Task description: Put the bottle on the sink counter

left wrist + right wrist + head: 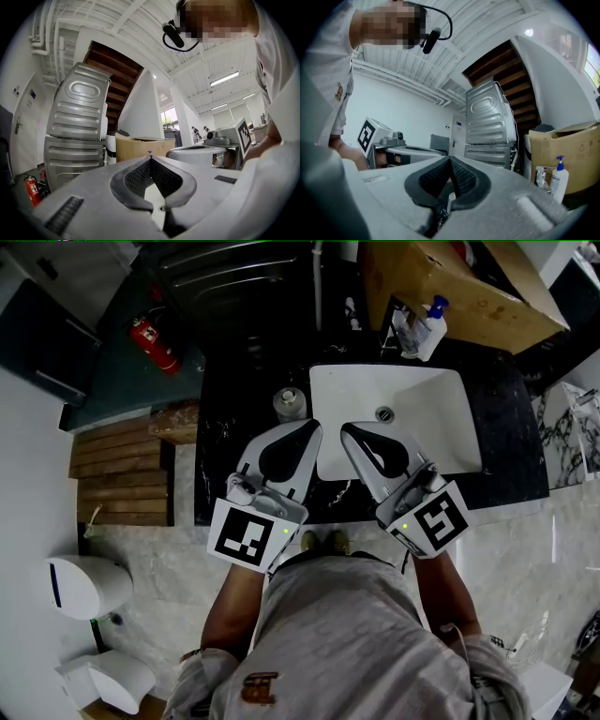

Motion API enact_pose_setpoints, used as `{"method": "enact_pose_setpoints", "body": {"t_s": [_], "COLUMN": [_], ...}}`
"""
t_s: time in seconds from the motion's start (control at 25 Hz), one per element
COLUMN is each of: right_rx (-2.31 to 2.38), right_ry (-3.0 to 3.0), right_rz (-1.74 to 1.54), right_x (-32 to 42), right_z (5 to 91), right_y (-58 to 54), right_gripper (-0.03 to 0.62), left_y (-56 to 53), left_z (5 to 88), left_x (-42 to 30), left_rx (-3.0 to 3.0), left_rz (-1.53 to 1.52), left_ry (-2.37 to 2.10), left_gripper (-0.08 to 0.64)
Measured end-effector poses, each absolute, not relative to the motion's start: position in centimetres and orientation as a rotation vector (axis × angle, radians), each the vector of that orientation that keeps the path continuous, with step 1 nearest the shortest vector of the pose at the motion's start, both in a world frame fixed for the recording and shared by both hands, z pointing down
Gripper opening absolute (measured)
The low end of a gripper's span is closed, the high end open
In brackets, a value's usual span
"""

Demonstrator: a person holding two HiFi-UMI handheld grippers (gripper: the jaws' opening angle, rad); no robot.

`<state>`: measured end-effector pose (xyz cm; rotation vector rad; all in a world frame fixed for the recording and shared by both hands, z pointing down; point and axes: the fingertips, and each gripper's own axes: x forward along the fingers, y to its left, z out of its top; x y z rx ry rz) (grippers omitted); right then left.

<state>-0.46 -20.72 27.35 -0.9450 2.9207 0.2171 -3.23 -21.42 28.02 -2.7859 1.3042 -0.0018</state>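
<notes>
A small bottle with a pale round top stands upright on the black sink counter, just left of the white basin. My left gripper hovers over the counter's front edge, its tips a short way right of and nearer than the bottle, jaws shut with nothing between them. My right gripper is beside it over the basin's front left, also shut and empty. Both point up and away from the counter, so neither gripper view shows the bottle.
A pump soap bottle stands behind the basin, next to a cardboard box. A red fire extinguisher and a steel machine are at the back left. Wooden slats lie on the floor left of the counter.
</notes>
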Motion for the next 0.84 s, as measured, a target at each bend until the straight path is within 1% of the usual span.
{"method": "enact_pose_setpoints", "body": {"t_s": [0.84], "right_rx": [-0.951], "right_ry": [2.929], "right_rz": [0.198], "right_x": [-0.44], "right_z": [27.93], "right_y": [-21.06], "right_gripper": [0.000], "left_y": [-21.81], "left_z": [28.45], "left_x": [-3.25], "left_rx": [-2.807], "left_rz": [0.001], "left_ry": [1.303], "left_gripper": [0.002]}}
